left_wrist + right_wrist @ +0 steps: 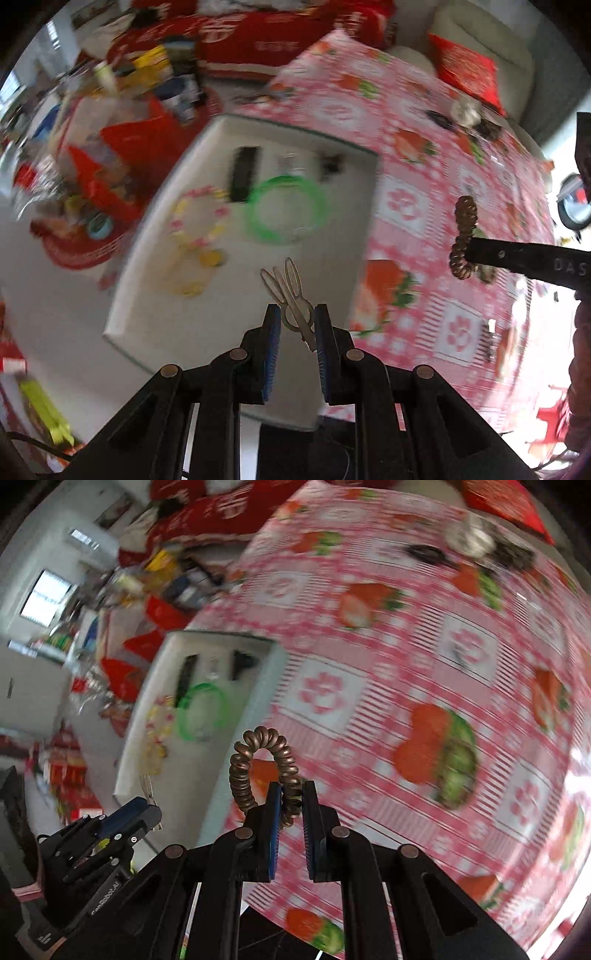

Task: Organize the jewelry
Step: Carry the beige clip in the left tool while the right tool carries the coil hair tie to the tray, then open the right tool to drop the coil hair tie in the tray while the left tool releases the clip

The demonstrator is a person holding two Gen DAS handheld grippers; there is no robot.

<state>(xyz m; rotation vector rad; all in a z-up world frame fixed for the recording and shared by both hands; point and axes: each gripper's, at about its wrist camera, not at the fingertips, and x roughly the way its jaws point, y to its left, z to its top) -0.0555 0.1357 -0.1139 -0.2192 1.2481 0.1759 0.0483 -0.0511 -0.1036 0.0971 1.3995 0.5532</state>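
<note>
The white tray (155, 295) already holds a green bangle (286, 210) and a bead bracelet (199, 218). The left hand-held gripper (297, 325) is clamped on a metal clip (291, 299); the right hand-held gripper (291, 805) is clamped on a spiral hair tie (258, 764). These 2, and some items far on the surface (424, 664), are not yet placed.

A lived-in home room. Under the hand-held gripper (297, 321) is a table (424, 155) in a pink strawberry-print cloth, carrying a white tray (192, 317). Beyond it are a cream sofa (476, 40) with a red cushion (467, 72), red boxes (258, 40) and clutter.
</note>
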